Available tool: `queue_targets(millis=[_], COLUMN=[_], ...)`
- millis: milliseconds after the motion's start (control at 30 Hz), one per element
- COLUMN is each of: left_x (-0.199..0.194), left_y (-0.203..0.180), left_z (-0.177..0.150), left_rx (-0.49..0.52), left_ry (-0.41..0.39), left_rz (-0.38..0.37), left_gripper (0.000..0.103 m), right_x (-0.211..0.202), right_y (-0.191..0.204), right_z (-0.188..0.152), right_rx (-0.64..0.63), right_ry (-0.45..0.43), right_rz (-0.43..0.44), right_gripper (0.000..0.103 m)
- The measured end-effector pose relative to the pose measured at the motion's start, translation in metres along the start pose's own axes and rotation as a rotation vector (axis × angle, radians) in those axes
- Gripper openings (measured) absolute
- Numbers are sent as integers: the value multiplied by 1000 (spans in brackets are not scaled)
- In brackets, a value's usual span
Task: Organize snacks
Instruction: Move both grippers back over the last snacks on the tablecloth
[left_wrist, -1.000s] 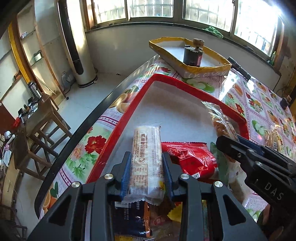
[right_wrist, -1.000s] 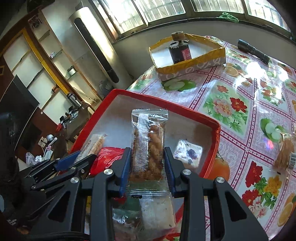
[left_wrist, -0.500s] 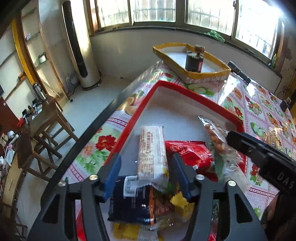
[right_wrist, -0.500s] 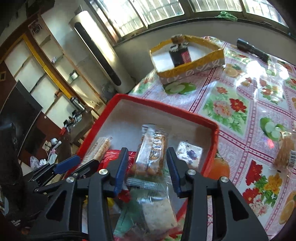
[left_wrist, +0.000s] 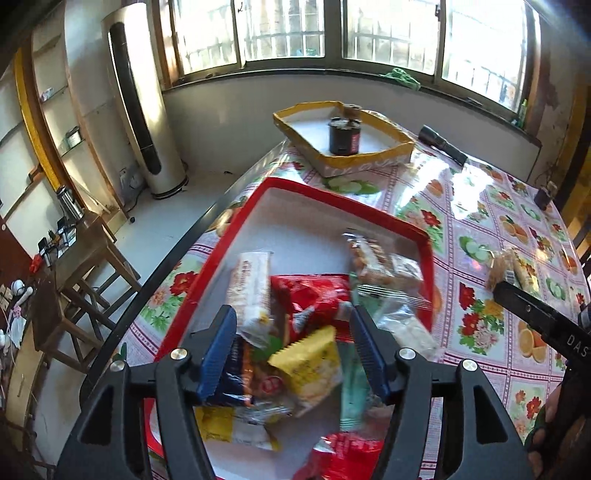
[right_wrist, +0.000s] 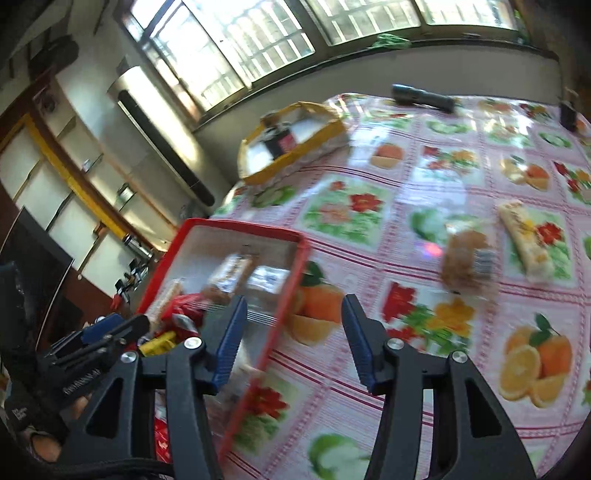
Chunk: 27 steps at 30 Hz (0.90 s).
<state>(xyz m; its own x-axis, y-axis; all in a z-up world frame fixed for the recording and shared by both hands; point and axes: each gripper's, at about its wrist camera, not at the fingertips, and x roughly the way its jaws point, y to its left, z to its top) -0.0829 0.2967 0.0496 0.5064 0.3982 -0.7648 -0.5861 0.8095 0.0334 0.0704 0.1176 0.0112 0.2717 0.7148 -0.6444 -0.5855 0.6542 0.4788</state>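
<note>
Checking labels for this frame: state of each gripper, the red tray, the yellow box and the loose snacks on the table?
left gripper: open, empty, above the tray's snack pile
right gripper: open, empty, jaws just opened
red tray: part filled with packets
yellow box: holds one dark jar
two snack packets: lying on the tablecloth, outside the tray

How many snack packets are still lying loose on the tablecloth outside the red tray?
2: a brown twisted snack packet and, right of it, a pale wafer packet, seen from the right wrist; others may lie outside view.
</note>
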Motion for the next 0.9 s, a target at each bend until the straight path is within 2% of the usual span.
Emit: queue_targets(millis=[467,700,900], left_x=[-14,-7,5], left_y=[-63,-102,-129], left_z=[-4,-5,-2], left_rx=[92,127,149], left_ry=[-5,60,94], left_rz=[-116,-242,-272], left_gripper=[65,66,66], right_x=[-42,-44,-36], right_y=[-104,-129,-143], right_z=[-17,-5,7], right_rx=[135,126,87], right_ry=[-25,-26,-8], right_rz=[-162,-225,-264], right_gripper=[58,59,59])
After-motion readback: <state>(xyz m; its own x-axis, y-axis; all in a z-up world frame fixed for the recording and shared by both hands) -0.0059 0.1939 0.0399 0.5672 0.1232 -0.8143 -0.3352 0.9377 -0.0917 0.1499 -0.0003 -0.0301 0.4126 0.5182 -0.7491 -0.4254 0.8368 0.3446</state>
